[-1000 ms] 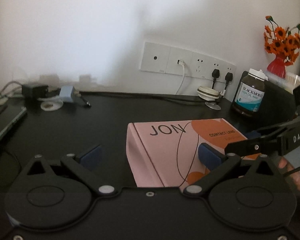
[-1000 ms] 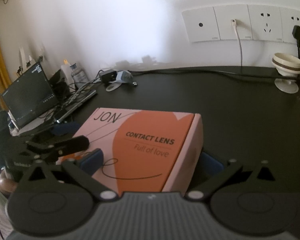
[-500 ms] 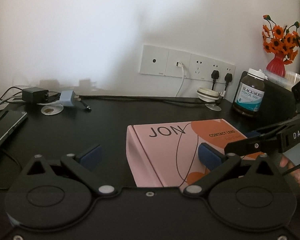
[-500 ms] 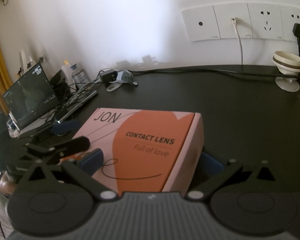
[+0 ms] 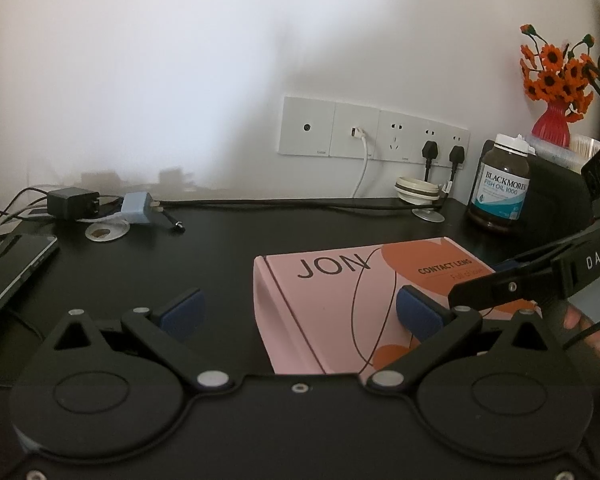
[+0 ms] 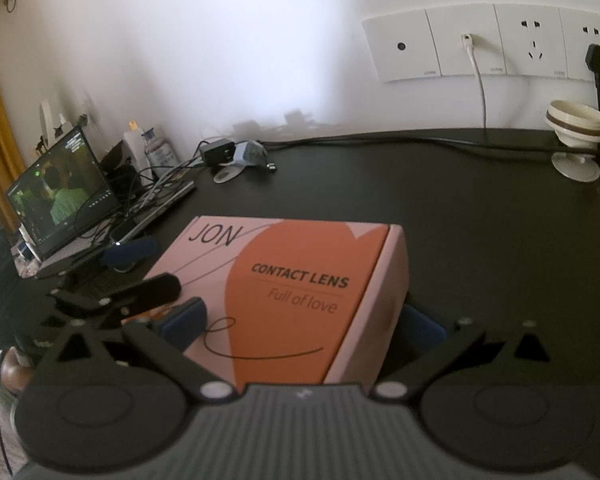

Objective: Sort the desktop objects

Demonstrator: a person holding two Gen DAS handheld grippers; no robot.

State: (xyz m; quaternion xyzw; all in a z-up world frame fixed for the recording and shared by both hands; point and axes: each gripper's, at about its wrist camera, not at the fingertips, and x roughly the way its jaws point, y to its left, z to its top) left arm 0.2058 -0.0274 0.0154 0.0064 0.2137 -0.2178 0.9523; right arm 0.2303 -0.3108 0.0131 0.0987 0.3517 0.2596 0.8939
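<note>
A pink and orange box [image 5: 340, 300] printed "JON" and "CONTACT LENS" lies flat on the black desk [image 5: 220, 256]. My left gripper [image 5: 298, 310] is open at the box's left end, its right pad [image 5: 416, 312] over the top face and its left pad [image 5: 180, 312] off the box over the desk. My right gripper [image 6: 300, 320] is open around the box [image 6: 300, 288] at the other end, one pad [image 6: 420, 328] beside the box's right side and one pad [image 6: 184, 320] over its top. Whether any pad touches the box is unclear.
Behind the box stand a brown fish oil bottle [image 5: 500, 188], a red vase of orange flowers [image 5: 552, 120] and a small cream cup [image 5: 418, 192]. Chargers and cables [image 5: 100, 208] lie at the back left. A laptop [image 6: 60, 192] stands at the desk's left. A hand [image 5: 592, 332] shows at the right.
The left wrist view has shifted a little, with the chargers and sockets sitting lower in frame. The box and the right gripper have hardly moved. Both grippers stay open.
</note>
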